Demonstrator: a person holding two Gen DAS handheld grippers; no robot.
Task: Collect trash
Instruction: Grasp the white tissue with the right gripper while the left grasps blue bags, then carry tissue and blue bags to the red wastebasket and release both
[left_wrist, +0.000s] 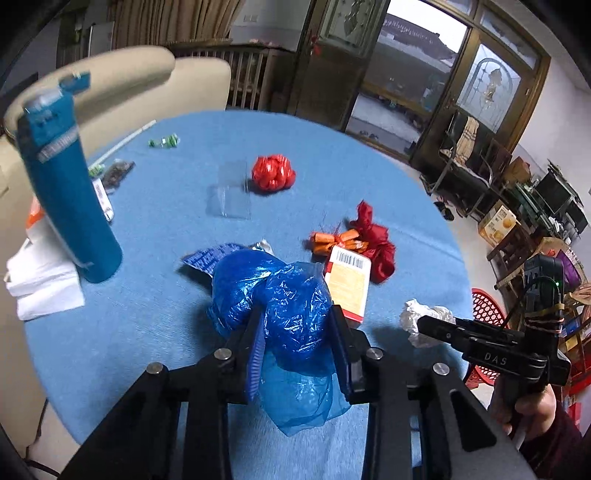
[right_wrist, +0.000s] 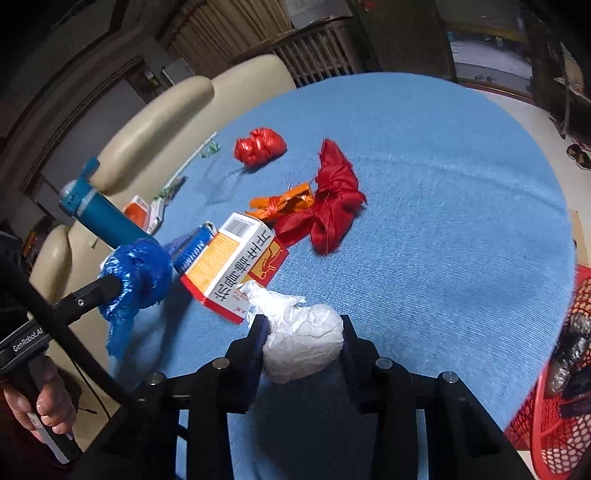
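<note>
The left claw (left_wrist: 297, 347) is clamped on a crumpled blue plastic bag (left_wrist: 284, 306), its two dark fingers pressing into the wad from either side; the bulk of the bag bulges ahead of the pads and a loose tail hangs beneath them toward the blue tabletop (left_wrist: 155, 206). From the right wrist view the same blue bag (right_wrist: 136, 273) appears lifted clear of the cloth at the tip of the left claw. The right claw (right_wrist: 304, 338) is narrowed onto a balled white plastic bag (right_wrist: 301, 341), with a pad against each side of the lump and a twisted end of it poking forward toward the orange-and-white medicine box (right_wrist: 229, 266). That box lies flat just ahead of both claws, between the blue bag and the white one. Beyond it sit an orange foil wrapper (right_wrist: 284, 203) touching a bunched red cloth bag (right_wrist: 332, 199), and farther back, well apart, a knotted red plastic bag (right_wrist: 260, 146). A teal water bottle (left_wrist: 70, 188) stands upright near the left edge of the tabletop. A red mesh basket (right_wrist: 554, 417) sits off the right edge of the tabletop, below its level, with some dark wrapped items inside. A hand (right_wrist: 40, 406) grips the left tool's handle.
</note>
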